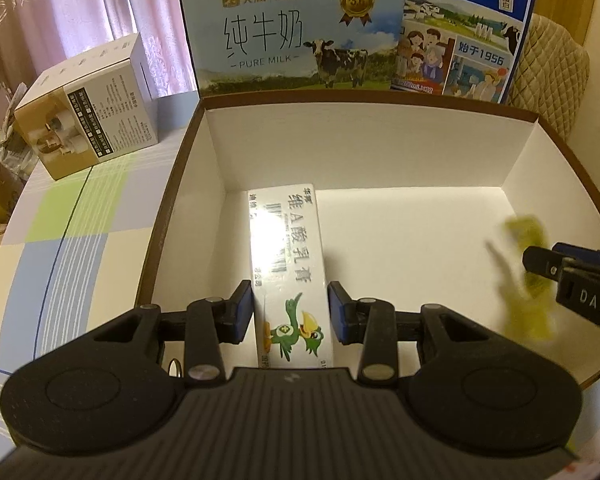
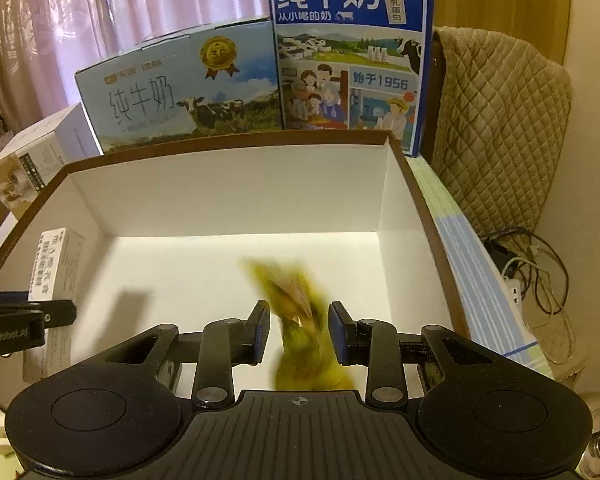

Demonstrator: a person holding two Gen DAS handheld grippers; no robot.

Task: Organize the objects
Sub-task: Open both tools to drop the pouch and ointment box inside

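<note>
Checked tablecloth under rectangular white-lined cardboard box.

Both claws reach forward side by side: left claw and right claw parted.

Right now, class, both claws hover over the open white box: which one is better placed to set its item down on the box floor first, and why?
Left. The left claw brackets the white ointment carton, which already points down to the box floor. The right claw has a blurred yellow-green packet between its fingers; its position is unclear.
</note>
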